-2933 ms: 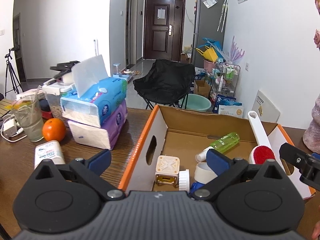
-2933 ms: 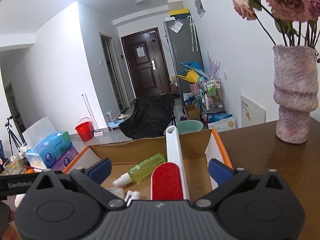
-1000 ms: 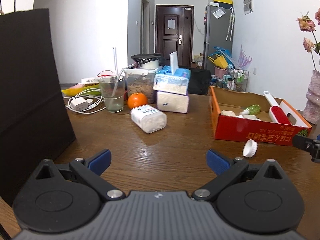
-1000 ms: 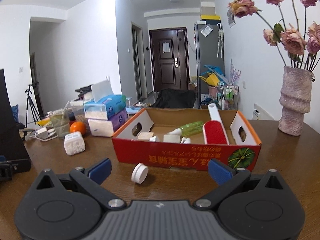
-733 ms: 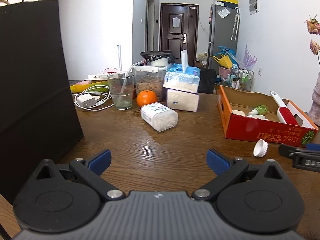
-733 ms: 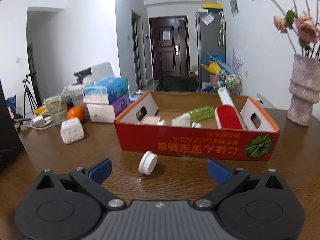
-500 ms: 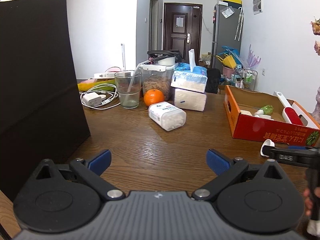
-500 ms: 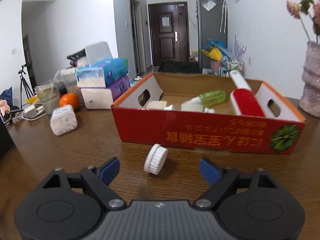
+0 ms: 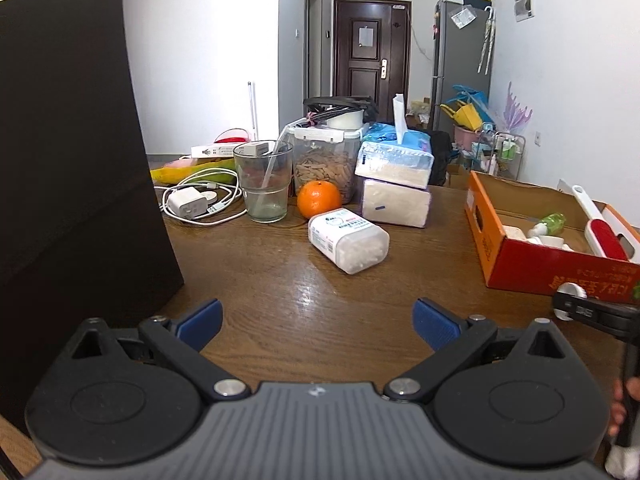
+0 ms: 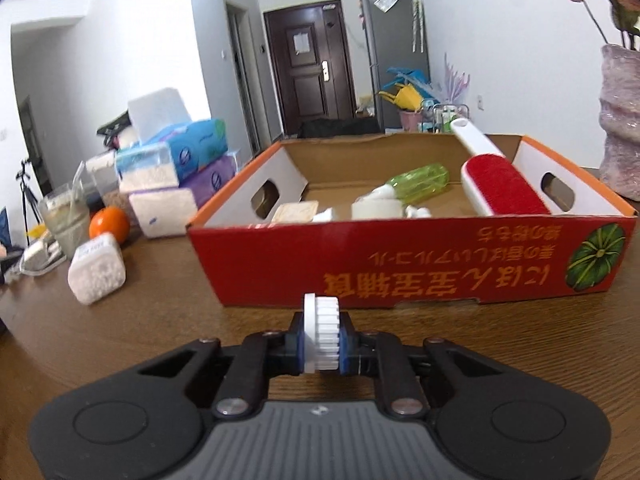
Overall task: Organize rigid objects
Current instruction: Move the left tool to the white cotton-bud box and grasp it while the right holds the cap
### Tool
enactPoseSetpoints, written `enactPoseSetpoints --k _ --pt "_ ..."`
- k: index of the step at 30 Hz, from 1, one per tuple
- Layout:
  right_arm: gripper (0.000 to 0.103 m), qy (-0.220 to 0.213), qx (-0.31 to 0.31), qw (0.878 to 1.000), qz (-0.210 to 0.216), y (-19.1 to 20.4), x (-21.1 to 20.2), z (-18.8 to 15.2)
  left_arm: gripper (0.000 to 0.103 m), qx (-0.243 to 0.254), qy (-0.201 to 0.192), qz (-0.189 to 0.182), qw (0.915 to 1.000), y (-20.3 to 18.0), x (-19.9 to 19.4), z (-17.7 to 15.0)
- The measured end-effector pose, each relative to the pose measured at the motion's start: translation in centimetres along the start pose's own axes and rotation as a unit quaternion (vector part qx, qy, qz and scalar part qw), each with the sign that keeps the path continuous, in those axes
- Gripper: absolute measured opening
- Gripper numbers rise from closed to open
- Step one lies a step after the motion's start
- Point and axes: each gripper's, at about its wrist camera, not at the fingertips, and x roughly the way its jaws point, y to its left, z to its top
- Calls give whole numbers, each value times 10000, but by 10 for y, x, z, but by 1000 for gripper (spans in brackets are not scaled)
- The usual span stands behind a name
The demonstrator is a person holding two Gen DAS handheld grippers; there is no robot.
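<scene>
My right gripper (image 10: 321, 344) is shut on a white ribbed cap (image 10: 321, 332), held on edge just in front of the red cardboard box (image 10: 412, 264). The box holds a red lint brush (image 10: 500, 186), a green spray bottle (image 10: 416, 182), a white tape roll (image 10: 376, 210) and a small beige cube (image 10: 294, 213). My left gripper (image 9: 318, 320) is open and empty over the wooden table. In the left wrist view the box (image 9: 532, 264) is at the right, with the right gripper (image 9: 588, 314) and the cap (image 9: 568, 292) in front of it.
A white cotton-swab container (image 9: 348, 238) lies on its side mid-table. Behind it are an orange (image 9: 319, 199), a glass (image 9: 264, 184), stacked tissue packs (image 9: 394, 184), a charger with cable (image 9: 188, 204). A black panel (image 9: 68, 160) stands left. A vase (image 10: 620, 120) stands right of the box.
My right gripper has moved forward and closed on the white cap that lay in front of the box. My left gripper has drifted slightly and stayed open.
</scene>
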Motion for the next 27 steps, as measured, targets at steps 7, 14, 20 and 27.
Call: enactPoseSetpoints --k 7,14,20,27 --pt "15 -260 268 9993 15 -21 -13 6 103 10 33 109 9999 -5 24 22" --pt "15 -485 459 9978 -45 -45 -27 10 103 -50 21 132 9999 -11 44 42" --pt "15 -709 502 9961 -165 -66 -43 13 103 -117 72 110 9998 -17 64 54" --pt "15 -808 292 9963 -54 -73 -55 17 103 -224 223 116 9994 -27 92 63"
